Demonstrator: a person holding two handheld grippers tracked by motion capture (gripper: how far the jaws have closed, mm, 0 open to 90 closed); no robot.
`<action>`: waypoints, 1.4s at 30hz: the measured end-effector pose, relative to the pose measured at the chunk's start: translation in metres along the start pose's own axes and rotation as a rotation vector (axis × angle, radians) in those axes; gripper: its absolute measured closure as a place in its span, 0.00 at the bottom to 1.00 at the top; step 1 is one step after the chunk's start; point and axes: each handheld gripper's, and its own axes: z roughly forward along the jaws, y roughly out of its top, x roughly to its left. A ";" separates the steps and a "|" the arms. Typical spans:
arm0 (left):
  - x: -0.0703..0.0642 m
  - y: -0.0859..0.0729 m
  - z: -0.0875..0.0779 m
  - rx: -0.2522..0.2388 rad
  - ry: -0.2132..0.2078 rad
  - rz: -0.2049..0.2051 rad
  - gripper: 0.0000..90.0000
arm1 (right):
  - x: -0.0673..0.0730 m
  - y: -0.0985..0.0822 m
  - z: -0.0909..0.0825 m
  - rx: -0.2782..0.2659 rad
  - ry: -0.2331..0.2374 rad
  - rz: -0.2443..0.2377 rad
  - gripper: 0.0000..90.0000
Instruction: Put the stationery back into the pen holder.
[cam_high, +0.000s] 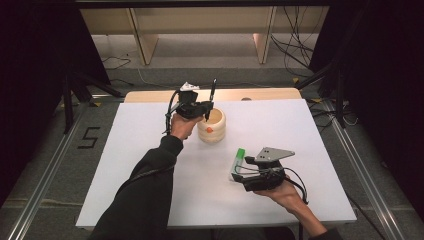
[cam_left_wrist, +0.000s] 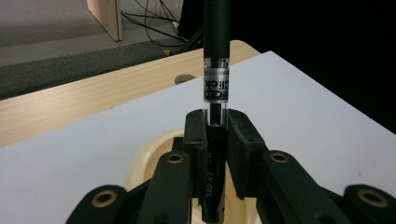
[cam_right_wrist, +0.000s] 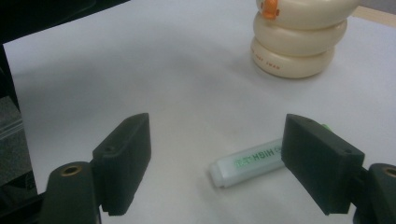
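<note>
High view is looking forward and down over the whole table from the person's side. Left gripper view is sitting close over the holder, facing the far edge. Right gripper view is looking low across the table, sharing the holder with both others.

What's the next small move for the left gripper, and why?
Probably lower the left gripper straight down a little, then open. Its jaws are clamped on the upright black pen, whose lower end hangs over the cream holder's open mouth, so it looks lined up to drop in.
</note>
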 end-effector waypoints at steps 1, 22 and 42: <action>0.000 -0.001 0.001 -0.003 0.000 -0.007 0.87 | 0.000 0.000 0.000 -0.001 -0.001 -0.001 0.28; 0.003 -0.012 0.012 0.029 0.011 -0.016 0.86 | 0.001 0.000 0.001 0.006 0.008 -0.007 0.28; -0.008 -0.003 -0.020 0.101 -0.009 -0.040 0.31 | 0.001 0.000 0.001 0.014 -0.013 -0.013 0.28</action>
